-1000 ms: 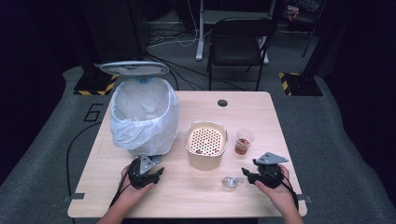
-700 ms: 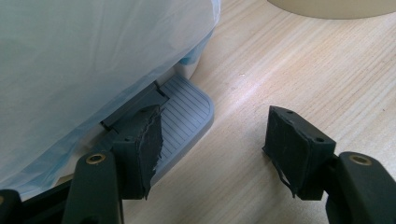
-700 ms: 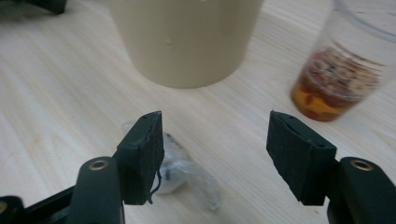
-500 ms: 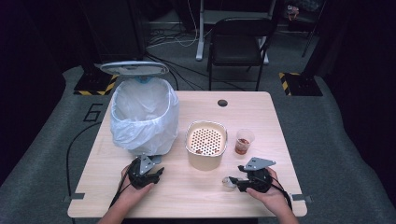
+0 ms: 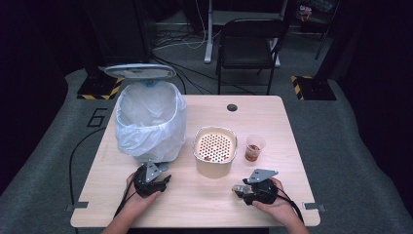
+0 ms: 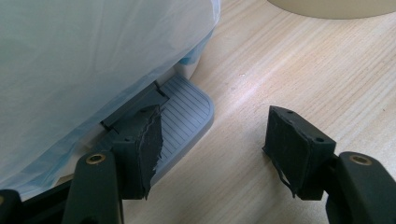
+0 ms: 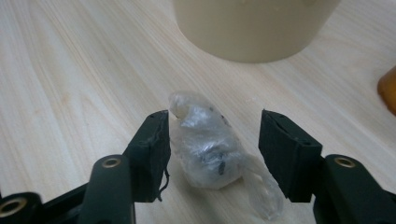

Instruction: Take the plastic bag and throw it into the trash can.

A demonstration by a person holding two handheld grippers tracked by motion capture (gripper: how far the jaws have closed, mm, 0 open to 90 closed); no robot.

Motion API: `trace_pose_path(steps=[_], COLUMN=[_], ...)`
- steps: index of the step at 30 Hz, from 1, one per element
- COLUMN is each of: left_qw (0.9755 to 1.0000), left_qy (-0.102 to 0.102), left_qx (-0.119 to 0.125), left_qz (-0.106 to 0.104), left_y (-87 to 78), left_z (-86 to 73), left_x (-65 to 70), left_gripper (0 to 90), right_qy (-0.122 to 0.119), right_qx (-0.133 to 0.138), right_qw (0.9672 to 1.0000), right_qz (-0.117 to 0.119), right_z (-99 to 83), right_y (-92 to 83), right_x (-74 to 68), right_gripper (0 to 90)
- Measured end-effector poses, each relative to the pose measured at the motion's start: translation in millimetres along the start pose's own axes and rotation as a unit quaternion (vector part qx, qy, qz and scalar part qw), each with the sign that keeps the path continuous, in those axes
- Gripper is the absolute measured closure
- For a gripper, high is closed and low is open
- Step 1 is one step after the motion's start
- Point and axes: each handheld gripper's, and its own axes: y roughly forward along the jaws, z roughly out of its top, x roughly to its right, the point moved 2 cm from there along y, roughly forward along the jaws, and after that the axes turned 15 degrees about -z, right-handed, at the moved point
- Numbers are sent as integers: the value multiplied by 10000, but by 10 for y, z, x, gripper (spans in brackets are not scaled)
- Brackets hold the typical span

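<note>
A crumpled wad of clear plastic wrap (image 7: 201,137) lies on the wooden table (image 5: 195,204), in front of the cream pot. My right gripper (image 7: 212,151) straddles it. The jaws have just been closing: the left pad (image 7: 154,140) is at the wad's side, while the right pad (image 7: 285,154) stands off it. In the high view the right gripper (image 5: 240,189) lies at the front right and points left at the wad (image 5: 237,187). My left gripper (image 6: 212,140) rests at the front left, jaws apart with nothing between them, just before the bin's grey foot pedal (image 6: 187,112).
A pedal bin (image 5: 151,122) lined with a white bag stands at the left, its lid (image 5: 140,71) raised. A cream pot (image 5: 215,151) with a perforated insert stands mid-table, and right of it a clear cup (image 5: 254,147) of brown stuff. A chair stands beyond the table.
My right gripper has moved left and down across the table front until its jaws straddle the plastic wad. The left gripper has kept still.
</note>
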Motion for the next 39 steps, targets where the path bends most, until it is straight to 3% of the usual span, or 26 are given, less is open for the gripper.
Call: trace_pose_path(steps=[7,12,18,25,30,39], left_qw=[10000,10000,10000,10000,10000,10000], left_qy=[1,1,4,5,2,4], left_qx=[1,1,-4,-2,-3,-4], left_qz=[1,0,2,4,1,2], left_y=[0,0,0,0,0,0], left_z=[0,0,0,0,0,0], left_x=[0,0,0,0,0,0], left_gripper=[366,366,366,366,366,366], right_qy=[44,114,30,324,649,874], right_qx=[-202,-222,-200,13,209,307], right_qw=[9997,9996,9997,9993,9973,9954], right_qz=[103,127,137,194,276,250], right_z=[-20,-16,-5,42,134,319], right_y=[56,64,53,-37,-164,-323], right_x=[39,42,45,99,128,221], right_gripper=[578,604,609,609,609,609])
